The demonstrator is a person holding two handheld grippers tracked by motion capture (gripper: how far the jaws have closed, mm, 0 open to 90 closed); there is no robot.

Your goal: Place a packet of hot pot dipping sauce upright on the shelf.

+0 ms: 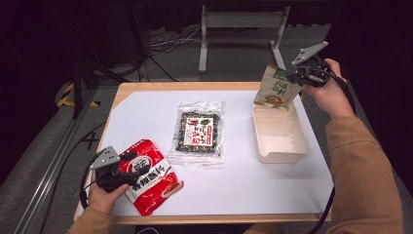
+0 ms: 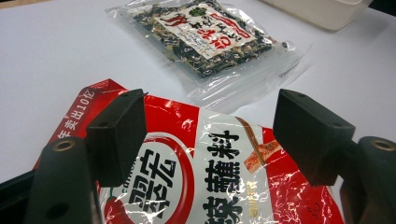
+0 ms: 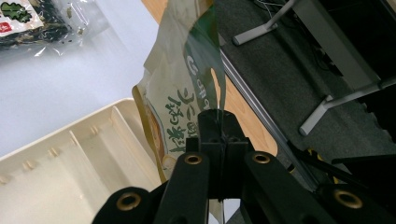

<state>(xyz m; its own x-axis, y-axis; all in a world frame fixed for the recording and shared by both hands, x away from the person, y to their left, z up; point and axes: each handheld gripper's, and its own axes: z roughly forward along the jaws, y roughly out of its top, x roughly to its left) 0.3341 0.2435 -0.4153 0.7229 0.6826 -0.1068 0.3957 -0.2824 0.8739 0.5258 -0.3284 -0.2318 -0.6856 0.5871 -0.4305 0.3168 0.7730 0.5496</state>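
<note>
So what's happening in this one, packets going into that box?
It looks that way. A person works with a gripper in each hand. The right gripper is shut on the edge of a green and cream sachet, holding it over the far end of the cream divided box. The left gripper rests with jaws open over the red seasoning packet, not clamping it. A clear packet of dried seaweed mix lies untouched mid-table.
</note>
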